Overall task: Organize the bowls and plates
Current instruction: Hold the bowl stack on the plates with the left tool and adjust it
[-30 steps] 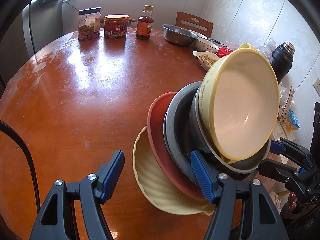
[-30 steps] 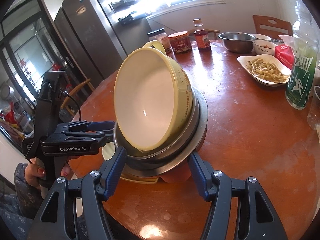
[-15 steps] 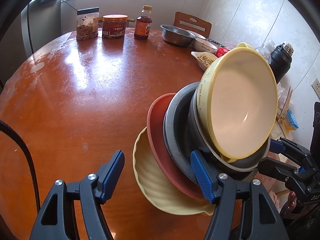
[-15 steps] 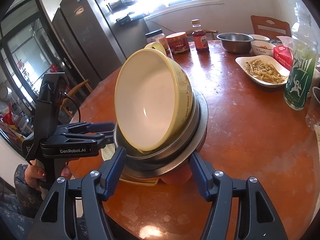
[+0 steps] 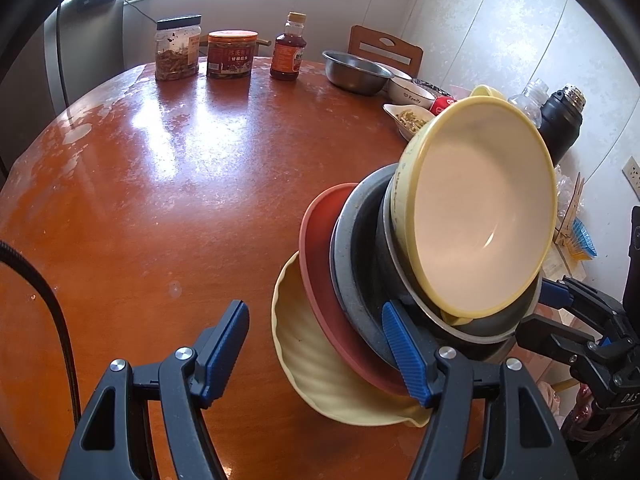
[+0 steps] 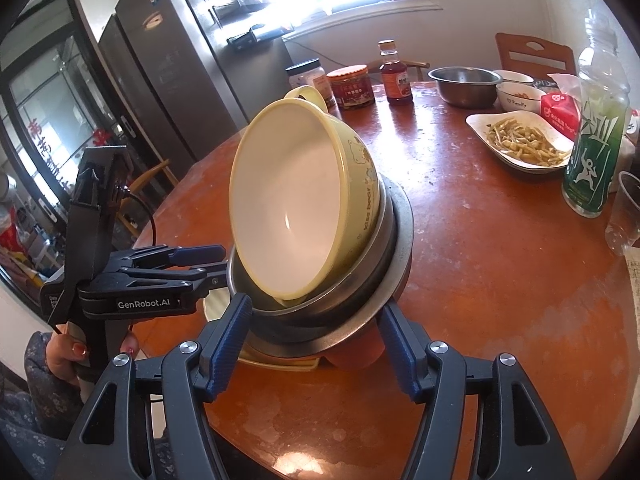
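Right tool (image 6: 314,338): jaws part-open, bracketing the stack base; pad contact can't be confirmed. Left tool (image 5: 316,354): part-open, holding nothing; one pad sits against the stack's side.

Stack: yellow bowl (image 6: 300,208) in steel bowls, on grey plate (image 5: 352,280), red plate (image 5: 320,264), ribbed yellow dish (image 5: 312,344), near surface (image 5: 160,184) edge, leaning.

Status: nesting looks done. Left, est.: straighten the stack; far steel bowl (image 5: 356,70) and food dishes not collected.

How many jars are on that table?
2: a black-lidded clear jar at the far edge of the table, and an orange-lidded jar beside it. Others may hide behind the stacked dishes.
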`<state>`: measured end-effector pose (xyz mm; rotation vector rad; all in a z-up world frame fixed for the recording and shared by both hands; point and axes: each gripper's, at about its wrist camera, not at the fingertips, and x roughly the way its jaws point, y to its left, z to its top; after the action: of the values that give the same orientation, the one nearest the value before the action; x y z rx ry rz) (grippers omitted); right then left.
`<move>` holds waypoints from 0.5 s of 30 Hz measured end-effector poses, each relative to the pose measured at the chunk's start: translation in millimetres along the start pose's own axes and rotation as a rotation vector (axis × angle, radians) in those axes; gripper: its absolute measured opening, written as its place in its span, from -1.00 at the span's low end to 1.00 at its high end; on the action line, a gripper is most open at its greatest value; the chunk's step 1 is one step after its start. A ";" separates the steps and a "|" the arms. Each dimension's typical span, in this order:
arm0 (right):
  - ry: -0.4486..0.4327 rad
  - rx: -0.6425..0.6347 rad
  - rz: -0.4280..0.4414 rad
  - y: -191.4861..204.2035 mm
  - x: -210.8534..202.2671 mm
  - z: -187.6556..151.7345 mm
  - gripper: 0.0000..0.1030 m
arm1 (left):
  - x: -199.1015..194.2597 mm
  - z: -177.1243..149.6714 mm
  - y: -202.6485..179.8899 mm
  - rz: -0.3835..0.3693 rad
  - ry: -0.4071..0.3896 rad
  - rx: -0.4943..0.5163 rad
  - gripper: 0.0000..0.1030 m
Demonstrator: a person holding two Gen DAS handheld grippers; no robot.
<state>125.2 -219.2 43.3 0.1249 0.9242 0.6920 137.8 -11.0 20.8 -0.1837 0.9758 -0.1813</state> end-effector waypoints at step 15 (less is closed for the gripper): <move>-0.045 0.001 -0.076 0.9 -13.3 0.2 0.32 | -17.4 -9.2 4.1 0.014 -0.030 -0.011 0.35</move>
<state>119.5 -226.4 52.9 0.1054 0.8821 0.6161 120.8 -3.7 28.8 -0.1895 0.9482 -0.1602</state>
